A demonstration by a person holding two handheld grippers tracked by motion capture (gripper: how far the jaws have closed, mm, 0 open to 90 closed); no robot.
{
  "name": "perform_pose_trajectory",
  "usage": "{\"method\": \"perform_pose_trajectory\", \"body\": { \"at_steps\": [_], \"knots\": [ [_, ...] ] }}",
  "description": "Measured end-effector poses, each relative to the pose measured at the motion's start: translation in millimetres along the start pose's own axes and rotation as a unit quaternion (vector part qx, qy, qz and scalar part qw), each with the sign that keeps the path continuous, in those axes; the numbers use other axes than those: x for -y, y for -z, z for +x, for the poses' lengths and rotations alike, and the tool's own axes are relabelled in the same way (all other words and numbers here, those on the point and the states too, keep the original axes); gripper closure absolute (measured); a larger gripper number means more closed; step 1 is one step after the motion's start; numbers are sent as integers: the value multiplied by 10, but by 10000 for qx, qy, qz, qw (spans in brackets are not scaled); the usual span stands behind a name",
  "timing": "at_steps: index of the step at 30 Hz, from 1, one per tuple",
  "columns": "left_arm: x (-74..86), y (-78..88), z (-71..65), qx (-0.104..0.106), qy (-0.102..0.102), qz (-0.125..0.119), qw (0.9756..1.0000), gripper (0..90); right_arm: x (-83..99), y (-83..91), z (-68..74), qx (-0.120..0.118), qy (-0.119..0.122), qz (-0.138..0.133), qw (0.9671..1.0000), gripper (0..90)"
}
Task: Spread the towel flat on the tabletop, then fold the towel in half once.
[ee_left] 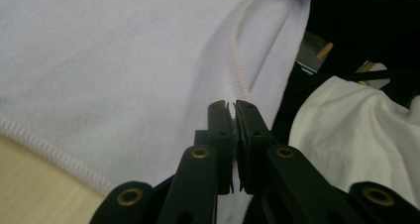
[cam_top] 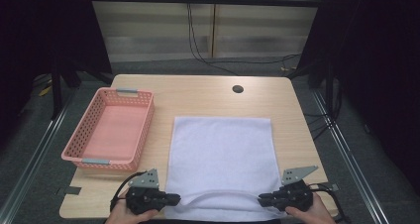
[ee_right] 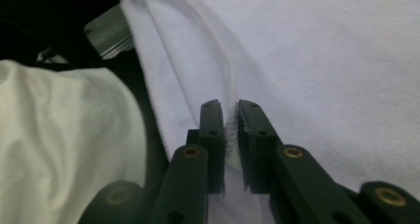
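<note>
Towel [cam_top: 221, 154] hem is clamped in both grippers' jaws, left gripper [cam_top: 174, 199] and right gripper [cam_top: 263, 200], at the frame's bottom; lifting evenly toward the top edge should come next.

The right gripper [ee_right: 232, 116] pinches the stitched hem of the white towel [ee_right: 322, 70] between its two black jaws, beside a crumpled white cloth [ee_right: 59, 135].

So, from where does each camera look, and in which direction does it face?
High view: above the person's side, facing forward and down on the table, basket and towel; both hands show.
Left gripper view: on the left gripper, along its jaws pinching the hem.
Right gripper view: on the right gripper, likewise.
Shared: the towel's near hem, clamped at both ends.
</note>
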State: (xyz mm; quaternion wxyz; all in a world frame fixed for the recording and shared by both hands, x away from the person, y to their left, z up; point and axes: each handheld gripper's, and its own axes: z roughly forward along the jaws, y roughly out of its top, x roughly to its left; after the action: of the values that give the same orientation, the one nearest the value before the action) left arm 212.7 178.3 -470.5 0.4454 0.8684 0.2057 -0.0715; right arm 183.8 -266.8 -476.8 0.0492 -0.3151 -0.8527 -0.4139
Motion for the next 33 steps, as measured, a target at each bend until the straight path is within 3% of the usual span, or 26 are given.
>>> {"method": "perform_pose_trajectory", "body": {
  "at_steps": [3, 4, 5, 8, 9, 11, 12, 14, 15, 18, 21, 24, 30, 32, 33],
  "knots": [
    [65, 114, -26, 228, 79, -188, 9995, 848, 46, 105, 109, -91, 154, -17, 9998, 806],
    [84, 156, -23, 387, 132, -309, 9987, 818, 47, 123, 125, -84, 187, -37, 9998, 780],
    [92, 176, -17, 399, 209, -411, 9981, 737, 47, 165, 154, -119, 163, -124, 9997, 727],
    [61, 193, 30, 227, 295, -597, 9975, 695, 32, 243, 143, -57, 89, -421, 9991, 642],
    [29, 183, 65, 157, 338, -592, 9976, 637, 15, 257, 108, 7, 15, -501, 9987, 621],
    [-41, 148, 140, -20, 251, -520, 9983, 635, -28, 245, 29, 184, -76, -569, 9982, 596],
    [-82, 115, 193, -113, 304, -509, 9982, 637, -47, 230, -13, 248, -136, -623, 9977, 588],
    [-168, 18, 282, -293, 475, -440, 9975, 647, -101, 195, -140, 461, -246, -809, 9954, 554],
    [-201, -20, 314, -328, 411, -376, 9979, 655, -133, 175, -207, 557, -331, -865, 9941, 547],
    [-333, -188, 459, -548, 498, -315, 9968, 654, -221, 133, -392, 777, -436, -883, 9921, 531],
    [-430, -302, 589, -771, 518, -252, 9954, 600, -306, 90, -556, 956, -511, -937, 9897, 512],
    [-542, -424, 734, -762, 620, -184, 9950, 548, -394, -7, -701, 1191, -542, -797, 9882, 472],
    [-571, -579, 886, -1057, 732, -26, 9917, 528, -482, -222, -928, 1600, -572, -380, 9847, 415],
    [-574, -588, 880, -1125, 630, 32, 9917, 517, -495, -286, -977, 1739, -547, -260, 9829, 413],
    [-570, -598, 873, -1260, 599, 57, 9902, 513, -493, -315, -989, 1768, -500, -203, 9828, 416]
  ]
}}
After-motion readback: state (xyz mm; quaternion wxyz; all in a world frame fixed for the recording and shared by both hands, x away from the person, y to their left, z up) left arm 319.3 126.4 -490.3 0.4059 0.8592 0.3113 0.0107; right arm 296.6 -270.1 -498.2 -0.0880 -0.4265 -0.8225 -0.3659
